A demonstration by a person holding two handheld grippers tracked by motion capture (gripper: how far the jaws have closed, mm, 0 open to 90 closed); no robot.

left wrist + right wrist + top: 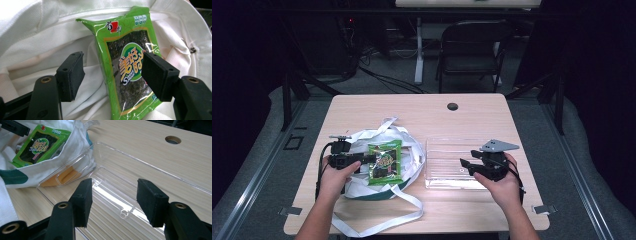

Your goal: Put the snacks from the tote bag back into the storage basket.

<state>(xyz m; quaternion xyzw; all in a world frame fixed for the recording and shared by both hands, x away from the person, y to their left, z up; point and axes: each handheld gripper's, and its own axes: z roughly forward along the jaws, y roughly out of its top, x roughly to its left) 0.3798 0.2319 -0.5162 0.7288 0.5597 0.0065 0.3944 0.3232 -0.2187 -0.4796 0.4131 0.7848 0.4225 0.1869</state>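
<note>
Seaweed packet on white bag, dead ahead of my left gripper, jaws apart straddling it, not clamped. Long axis runs away from jaws. Right gripper agape over clear tray.

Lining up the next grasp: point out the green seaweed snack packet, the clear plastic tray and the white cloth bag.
Green seaweed snack packet (130,72), left gripper view, printed front.
Clear plastic tray (447,141), high view, far rim.
White cloth bag (362,135), high view, upper fabric edge.
</note>
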